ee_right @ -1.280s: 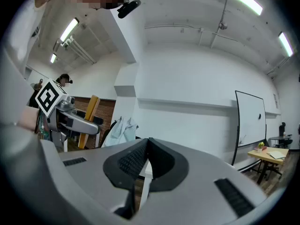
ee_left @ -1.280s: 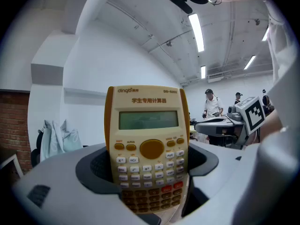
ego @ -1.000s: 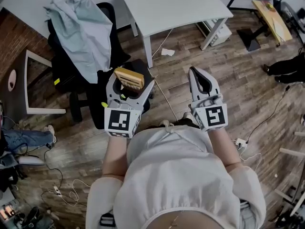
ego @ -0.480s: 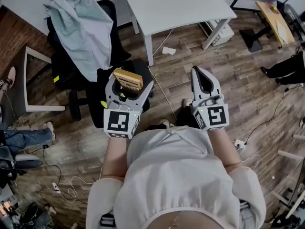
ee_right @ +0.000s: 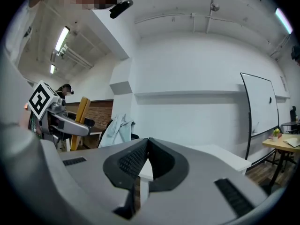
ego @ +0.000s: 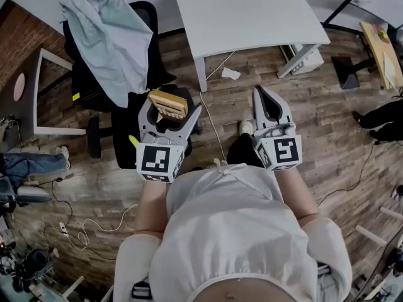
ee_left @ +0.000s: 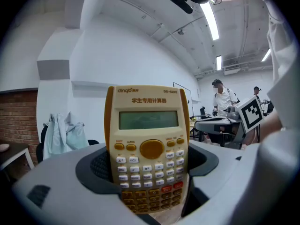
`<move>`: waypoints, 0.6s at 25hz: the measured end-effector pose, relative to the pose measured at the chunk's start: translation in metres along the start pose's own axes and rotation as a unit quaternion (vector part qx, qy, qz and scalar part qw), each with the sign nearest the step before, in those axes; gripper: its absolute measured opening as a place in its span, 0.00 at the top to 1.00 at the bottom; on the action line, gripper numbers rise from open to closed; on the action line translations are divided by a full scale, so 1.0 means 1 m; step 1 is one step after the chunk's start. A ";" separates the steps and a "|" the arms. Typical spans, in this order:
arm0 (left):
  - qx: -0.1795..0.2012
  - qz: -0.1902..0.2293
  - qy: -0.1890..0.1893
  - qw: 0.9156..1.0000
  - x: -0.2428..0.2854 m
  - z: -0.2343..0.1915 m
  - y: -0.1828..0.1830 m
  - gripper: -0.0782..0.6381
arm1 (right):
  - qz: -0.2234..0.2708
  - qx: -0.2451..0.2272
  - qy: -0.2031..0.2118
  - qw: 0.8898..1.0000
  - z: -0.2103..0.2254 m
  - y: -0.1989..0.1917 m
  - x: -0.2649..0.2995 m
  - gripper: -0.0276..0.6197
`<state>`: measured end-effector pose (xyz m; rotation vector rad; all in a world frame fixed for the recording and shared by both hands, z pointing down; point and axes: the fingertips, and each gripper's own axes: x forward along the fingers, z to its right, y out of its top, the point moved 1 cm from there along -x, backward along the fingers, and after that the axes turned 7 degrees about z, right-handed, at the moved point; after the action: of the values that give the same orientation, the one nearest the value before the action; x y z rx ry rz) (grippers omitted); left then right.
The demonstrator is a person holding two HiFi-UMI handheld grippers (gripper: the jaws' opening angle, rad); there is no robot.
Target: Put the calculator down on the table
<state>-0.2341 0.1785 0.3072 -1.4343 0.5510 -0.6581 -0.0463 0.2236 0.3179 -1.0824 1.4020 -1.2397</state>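
A yellow scientific calculator (ego: 168,104) (ee_left: 149,146) stands upright between the jaws of my left gripper (ego: 169,115) (ee_left: 150,172), which is shut on its lower half; its display and keys face the left gripper view's camera. The right gripper (ego: 266,102) (ee_right: 145,161) is shut with nothing in it, its tips meeting. Both are held in front of the person's chest, above the wooden floor. The white table (ego: 252,11) (ee_right: 220,154) stands ahead, its top bare. From the right gripper view, the left gripper with the calculator (ee_right: 79,121) shows at the left.
A black office chair (ego: 104,87) draped with pale cloth (ego: 113,33) stands ahead left, close to the left gripper. A cable (ego: 214,121) runs over the floor between the grippers. A wooden frame (ego: 44,96) lies at the far left. People (ee_left: 224,100) stand at desks in the background.
The person has stepped forward: the white table and the chair now lie closer and lower in the head view. Both grippers keep their pose, the calculator still held.
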 end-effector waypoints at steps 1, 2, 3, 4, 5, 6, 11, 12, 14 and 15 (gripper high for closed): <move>0.001 -0.003 0.008 1.000 0.011 0.000 0.000 0.32 | 0.000 0.003 0.008 1.000 0.011 -0.002 0.010 0.95; 0.002 -0.007 0.017 1.000 0.023 -0.001 0.000 0.32 | 0.000 0.005 0.017 1.000 0.022 -0.005 0.020 0.95; 0.003 -0.010 0.028 1.000 0.035 -0.002 -0.001 0.32 | -0.002 0.006 0.026 1.000 0.033 -0.009 0.030 0.95; 0.003 -0.014 0.039 0.999 0.047 -0.002 -0.001 0.32 | -0.005 0.009 0.036 0.999 0.045 -0.012 0.040 0.95; 0.001 -0.016 0.049 0.999 0.060 -0.002 -0.001 0.32 | -0.008 0.011 0.045 0.999 0.057 -0.016 0.050 0.95; -0.001 -0.018 0.059 0.998 0.073 -0.001 0.000 0.32 | -0.011 0.012 0.053 0.998 0.070 -0.018 0.059 0.95; -0.003 -0.026 0.088 0.996 0.140 0.014 0.005 0.32 | -0.022 0.022 0.090 0.995 0.133 -0.028 0.098 0.95; -0.005 -0.029 0.093 0.995 0.153 0.017 0.005 0.32 | -0.024 0.023 0.098 0.995 0.144 -0.030 0.105 0.95; -0.008 -0.033 0.102 0.994 0.178 0.021 0.003 0.32 | -0.029 0.023 0.113 0.993 0.163 -0.036 0.119 0.95; -0.008 -0.035 0.106 0.994 0.189 0.023 0.002 0.32 | -0.031 0.023 0.121 0.992 0.172 -0.039 0.126 0.95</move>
<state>-0.0839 0.0616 0.3154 -1.4111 0.6751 -0.8711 0.1030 0.0681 0.3376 -0.9750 1.5213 -1.4800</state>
